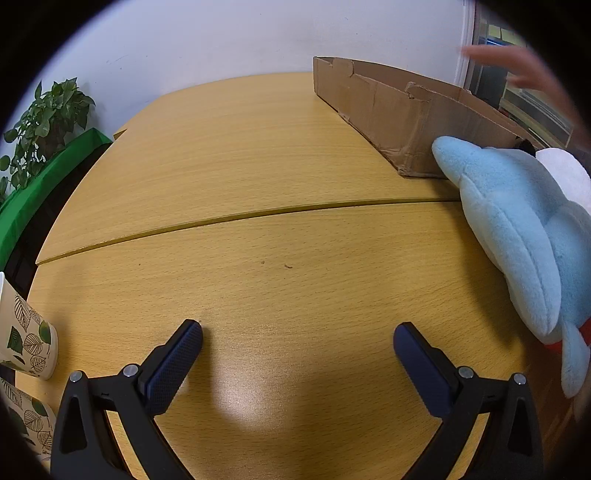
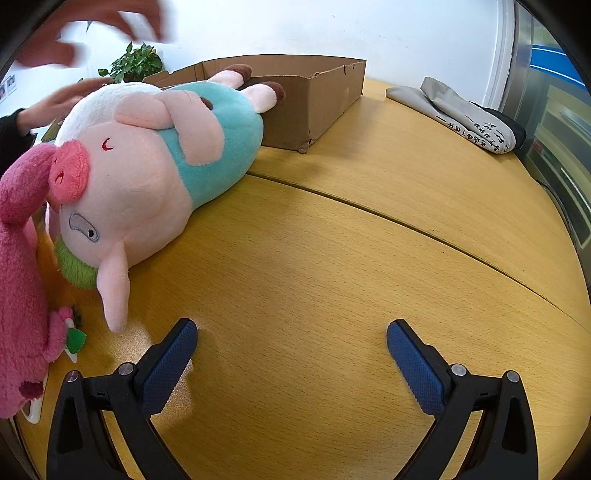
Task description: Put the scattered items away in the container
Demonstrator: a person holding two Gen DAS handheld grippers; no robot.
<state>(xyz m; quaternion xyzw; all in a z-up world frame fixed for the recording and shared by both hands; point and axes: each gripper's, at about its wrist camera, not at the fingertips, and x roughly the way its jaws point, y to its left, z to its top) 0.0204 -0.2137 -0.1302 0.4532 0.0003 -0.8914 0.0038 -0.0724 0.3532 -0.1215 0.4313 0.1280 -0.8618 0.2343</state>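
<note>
A low cardboard box [image 1: 391, 107] stands at the back of the wooden table; it also shows in the right wrist view [image 2: 317, 99]. A light blue plush toy [image 1: 517, 229] lies at the right of the left wrist view, its tip against the box. A large pink pig plush in a blue shirt [image 2: 147, 166] lies on its side in front of the box, legs toward it. A dark pink plush [image 2: 22, 288] lies at the far left. My left gripper [image 1: 297, 336] is open and empty over bare table. My right gripper [image 2: 291, 334] is open and empty, right of the pig.
Two leaf-patterned paper cups [image 1: 26, 332] stand at the left edge. A potted plant [image 1: 48, 122] and a green strip are beyond the table's left side. A folded grey cloth bag [image 2: 458, 114] lies at the back right. A person's blurred hand [image 2: 92, 26] hovers above the pig.
</note>
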